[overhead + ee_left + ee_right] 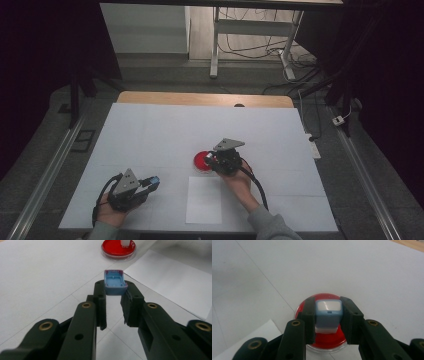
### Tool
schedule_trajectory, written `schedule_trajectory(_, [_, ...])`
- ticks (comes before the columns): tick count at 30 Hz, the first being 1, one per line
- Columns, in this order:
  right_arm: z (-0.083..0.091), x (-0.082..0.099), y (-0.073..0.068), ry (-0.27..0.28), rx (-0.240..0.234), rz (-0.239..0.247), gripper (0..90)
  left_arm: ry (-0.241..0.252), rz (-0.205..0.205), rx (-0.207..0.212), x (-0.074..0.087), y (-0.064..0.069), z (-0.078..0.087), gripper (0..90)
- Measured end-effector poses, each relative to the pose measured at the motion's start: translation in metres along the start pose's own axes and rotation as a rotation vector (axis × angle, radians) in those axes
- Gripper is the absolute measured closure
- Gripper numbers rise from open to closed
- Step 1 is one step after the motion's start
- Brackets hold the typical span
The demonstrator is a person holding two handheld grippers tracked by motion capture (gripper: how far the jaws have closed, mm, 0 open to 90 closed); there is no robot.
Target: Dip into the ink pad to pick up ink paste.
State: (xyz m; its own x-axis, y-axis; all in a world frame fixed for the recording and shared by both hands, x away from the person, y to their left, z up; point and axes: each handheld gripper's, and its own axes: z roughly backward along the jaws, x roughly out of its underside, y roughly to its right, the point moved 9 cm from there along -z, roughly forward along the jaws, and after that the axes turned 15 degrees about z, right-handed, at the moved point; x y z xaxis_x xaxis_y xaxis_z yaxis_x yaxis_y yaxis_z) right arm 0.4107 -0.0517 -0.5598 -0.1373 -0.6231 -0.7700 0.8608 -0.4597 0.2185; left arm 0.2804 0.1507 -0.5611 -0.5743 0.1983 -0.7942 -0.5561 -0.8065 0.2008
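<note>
In the high view, a white counter (150, 135) carries a round red ink dish (202, 162) near its middle, and just nearer the person from that dish lies a blank sheet of paper (204, 199). The right gripper (216, 161) sits at the dish's right edge, pointing at it. The left gripper (150, 183) rests well to the left of the dish, with a small blue piece at its tip.

In the left gripper view, the left gripper (115, 291) is closed on a blue cap (114, 281), held at the very tips of the jaws with its hollow side facing the camera and reddish stains along its rim. The red ink dish (115, 248) lies beyond the cap, and the paper (172, 280) spreads to the right of the dish.

In the right gripper view, the right gripper (328, 313) clamps a blue and white stamp (328, 312) squarely between both jaws, directly over the red ink dish (322, 340). Whether its face touches the ink I cannot tell. A corner of the paper (259, 332) shows just left of the dish.

As I judge it, the cap is off and inking is in hand. The print on the paper, which is unmarked, remains, then recapping.
</note>
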Motion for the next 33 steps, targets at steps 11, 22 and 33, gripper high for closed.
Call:
schedule_trajectory(11, [-0.0025,0.0030,-0.0034,-0.004,0.031,0.043,67.3,0.003,0.000,-0.004,-0.0003,-0.0004,0.0014,74.5])
schedule_trajectory(22, [-0.0025,0.0044,-0.0044,0.006,0.033,0.047,67.4,0.002,-0.001,-0.003,-0.0005,0.0002,0.0013,74.5])
schedule_trajectory(33, [-0.0023,0.0051,-0.0046,0.011,0.037,0.050,67.3,0.003,-0.001,-0.002,-0.0006,0.0004,0.0014,74.6])
